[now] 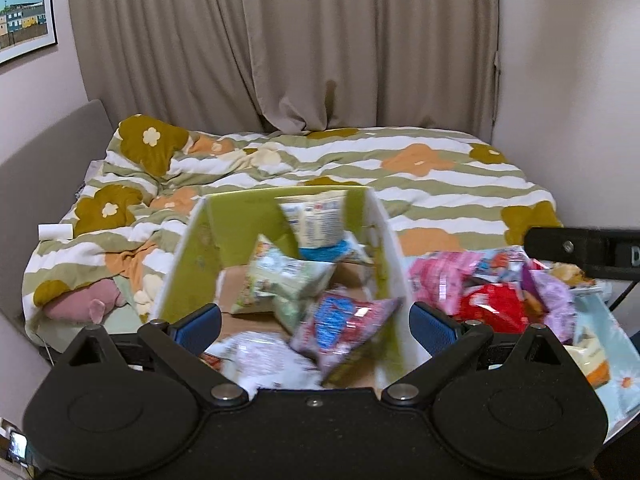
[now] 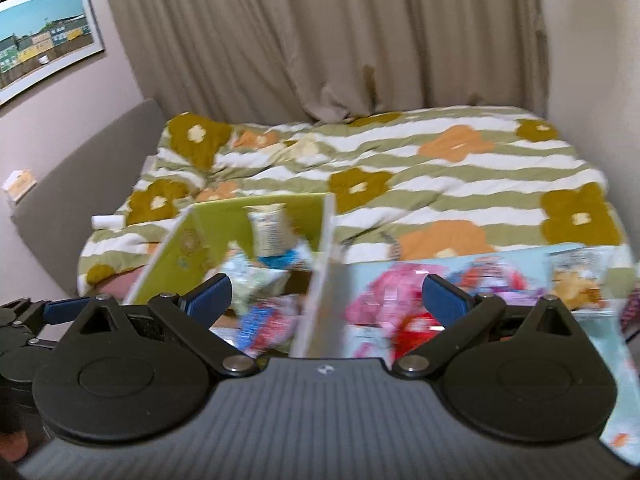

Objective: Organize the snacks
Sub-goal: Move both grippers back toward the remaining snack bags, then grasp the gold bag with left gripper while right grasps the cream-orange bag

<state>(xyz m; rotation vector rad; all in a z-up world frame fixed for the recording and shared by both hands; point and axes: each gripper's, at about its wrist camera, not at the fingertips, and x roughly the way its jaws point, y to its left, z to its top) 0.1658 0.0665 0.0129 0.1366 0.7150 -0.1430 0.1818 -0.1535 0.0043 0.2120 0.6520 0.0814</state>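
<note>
A white box with green inner walls (image 1: 188,256) stands in front of the bed and holds several snack packets, among them a pale green one (image 1: 284,276), a red and blue one (image 1: 344,328) and a white one leaning on the back wall (image 1: 316,220). My left gripper (image 1: 316,324) is open and empty above the box. To the right, loose packets in pink (image 1: 440,276), red (image 1: 492,304) and purple (image 1: 552,300) lie on a light blue cloth (image 1: 616,360). My right gripper (image 2: 326,300) is open and empty over the box's right wall (image 2: 324,288), with the pink packets (image 2: 380,292) to its right.
A bed with a green, white and orange flowered duvet (image 1: 400,168) fills the space behind. Beige curtains (image 1: 320,40) hang at the back. A grey headboard (image 1: 48,148) runs along the left wall, under a framed picture (image 1: 24,12). The right gripper's body (image 1: 584,248) shows at the left wrist view's right edge.
</note>
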